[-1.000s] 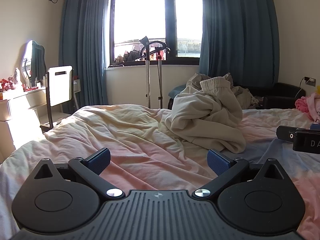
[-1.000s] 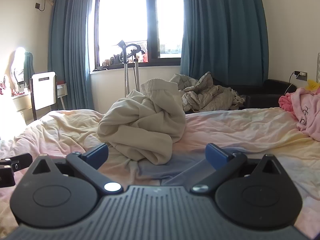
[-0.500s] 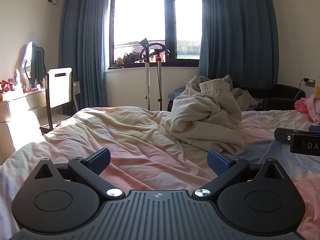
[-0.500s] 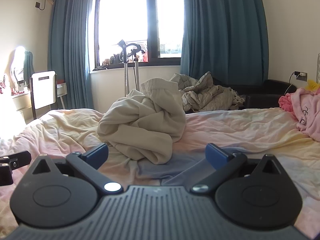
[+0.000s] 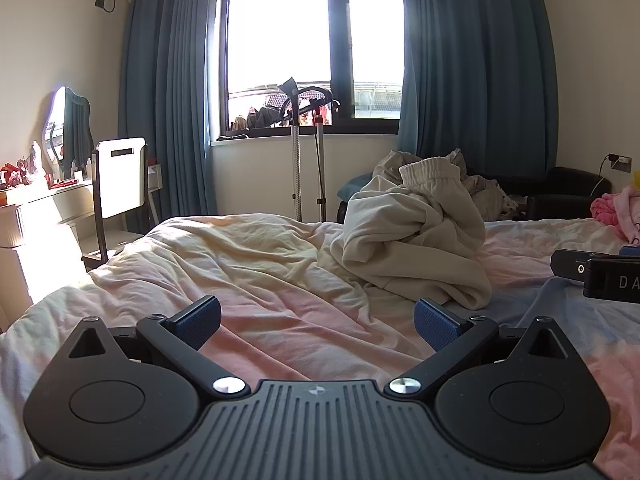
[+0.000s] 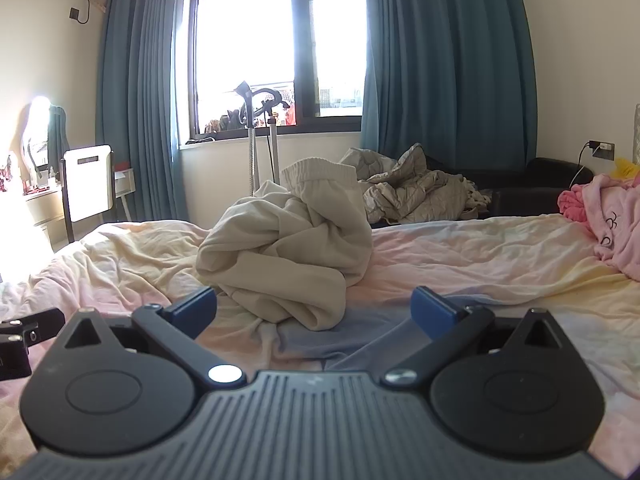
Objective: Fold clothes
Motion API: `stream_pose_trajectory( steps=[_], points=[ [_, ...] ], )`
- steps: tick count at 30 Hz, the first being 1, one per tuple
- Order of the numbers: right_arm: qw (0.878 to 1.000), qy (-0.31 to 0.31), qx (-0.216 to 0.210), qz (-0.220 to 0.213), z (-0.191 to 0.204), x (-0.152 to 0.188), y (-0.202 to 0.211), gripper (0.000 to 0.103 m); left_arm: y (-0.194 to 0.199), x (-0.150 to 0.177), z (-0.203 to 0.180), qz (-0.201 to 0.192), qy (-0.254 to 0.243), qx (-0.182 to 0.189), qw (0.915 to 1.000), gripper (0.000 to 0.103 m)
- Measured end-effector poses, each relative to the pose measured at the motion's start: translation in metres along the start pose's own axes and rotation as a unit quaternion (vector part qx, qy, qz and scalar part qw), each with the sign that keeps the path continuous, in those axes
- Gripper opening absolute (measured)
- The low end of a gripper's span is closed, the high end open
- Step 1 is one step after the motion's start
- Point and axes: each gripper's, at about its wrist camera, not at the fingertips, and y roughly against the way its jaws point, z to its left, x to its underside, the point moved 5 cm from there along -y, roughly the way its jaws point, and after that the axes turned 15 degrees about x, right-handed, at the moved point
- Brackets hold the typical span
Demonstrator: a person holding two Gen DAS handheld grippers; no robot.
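1. Left wrist view: the left gripper (image 5: 316, 320) hangs low over the bed (image 5: 256, 264) with its blue-padded fingers (image 5: 198, 316) spread wide and nothing between them

2. The task's thing, a crumpled cream garment (image 5: 412, 236) that looks like sweatpants with an elastic waistband on top, sits in a heap on the bed ahead and to the right of this gripper, well clear of the fingers

3. The right gripper shows at the right edge of this view as a black body (image 5: 600, 276), near the heap but apart from it

4. Right wrist view: the right gripper (image 6: 314, 308) is likewise released, its fingers (image 6: 434, 308) wide apart and empty, and the cream garment (image 6: 288, 244) lies almost straight ahead, its near fold just beyond the finger tips

5. A pale blue cloth (image 6: 344, 336) lies flat on the bed between this gripper and the heap; I cannot tell whether it is a garment or bedding

6. Over the last second the change is small: in the left view the heap has slid slightly lower and nearer, and the right gripper's body has shifted a little, while the right view is almost the same

7. My reading is that both grippers are creeping toward the heap and no grasp has begun, so folding has not started

8. The next move likely calls for pinching the waistband or a free edge to lift and spread the garment flat

9. A pink item (image 6: 608, 216) lies further right, untouched
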Motion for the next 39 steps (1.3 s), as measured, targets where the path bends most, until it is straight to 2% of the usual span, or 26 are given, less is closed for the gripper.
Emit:
stream_pose_trajectory(
  steps=[24, 30, 39],
  points=[
    [1.0, -0.012, 0.001, -0.001, -0.004, -0.01, 0.0, 0.103, -0.005, 0.008, 0.001, 0.009, -0.003, -0.008, 0.9999, 0.103],
    [1.0, -0.015, -0.003, -0.009, -0.005, -0.015, 0.002, 0.103, -0.007, 0.013, 0.003, 0.026, 0.015, 0.0, 0.9996, 0.103],
    [0.999, -0.029, -0.017, -0.017, -0.021, -0.024, 0.01, 0.103, 0.008, 0.0, -0.002, 0.019, 0.031, -0.021, 0.9991, 0.103]
  ],
)
